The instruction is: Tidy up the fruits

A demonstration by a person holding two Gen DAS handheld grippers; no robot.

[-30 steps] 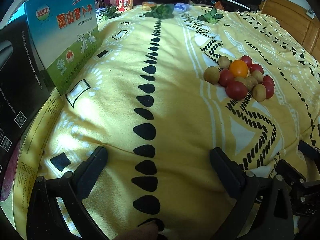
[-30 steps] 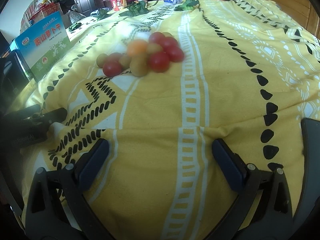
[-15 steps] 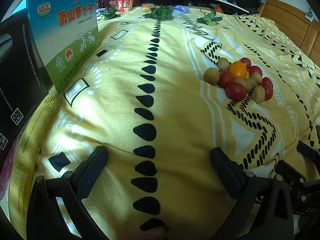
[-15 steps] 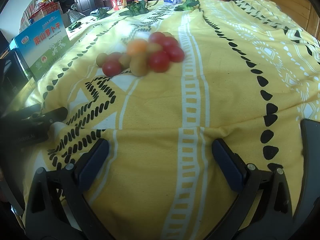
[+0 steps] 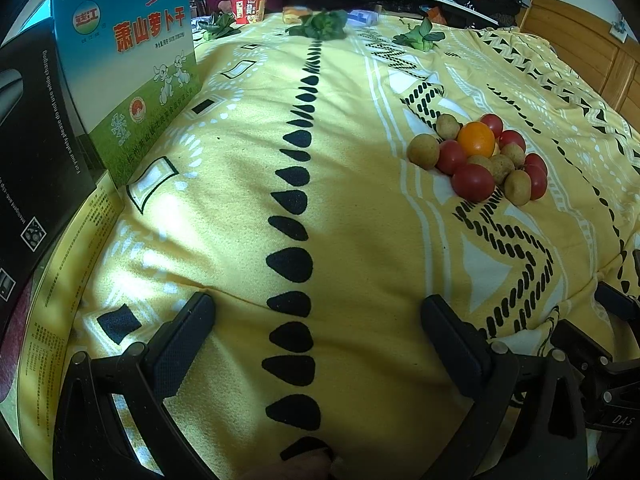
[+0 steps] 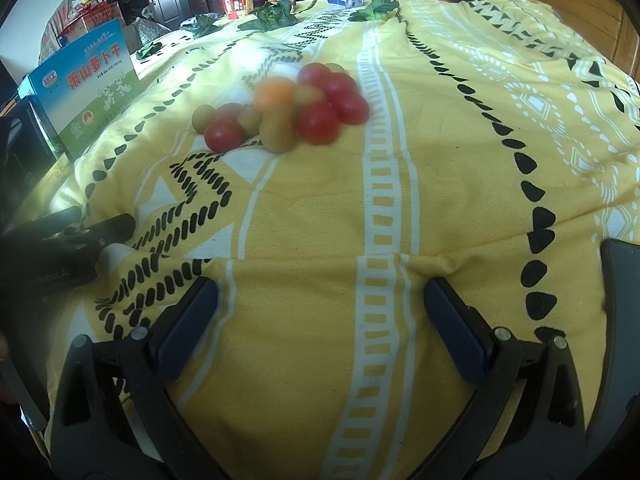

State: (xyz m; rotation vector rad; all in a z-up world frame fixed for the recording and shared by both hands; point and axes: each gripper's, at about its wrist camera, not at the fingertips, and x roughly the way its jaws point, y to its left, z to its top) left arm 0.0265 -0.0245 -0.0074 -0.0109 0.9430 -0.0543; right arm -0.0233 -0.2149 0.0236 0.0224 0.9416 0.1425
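Note:
A pile of fruit lies on the yellow patterned bedspread [image 5: 352, 208]: several red tomatoes [image 5: 473, 182], several tan round fruits [image 5: 423, 151] and one orange [image 5: 476, 139]. In the left wrist view the pile is ahead and to the right of my left gripper [image 5: 316, 332], which is open and holds nothing. In the right wrist view the same pile, with the orange [image 6: 275, 93] and tomatoes [image 6: 318, 122], sits ahead and slightly left of my right gripper [image 6: 320, 312], also open and holding nothing. The left gripper's body [image 6: 68, 240] shows at the left edge there.
A blue and green carton [image 5: 132, 80] and a black box [image 5: 36, 152] stand along the bed's left side. Leafy greens [image 5: 320, 26] and a red cup [image 5: 248, 8] lie at the far end. A wooden headboard [image 5: 600, 64] borders the right.
The left wrist view has crept slightly forward and lower, so the carton looms larger. The right gripper and the fruit pile have stayed put.

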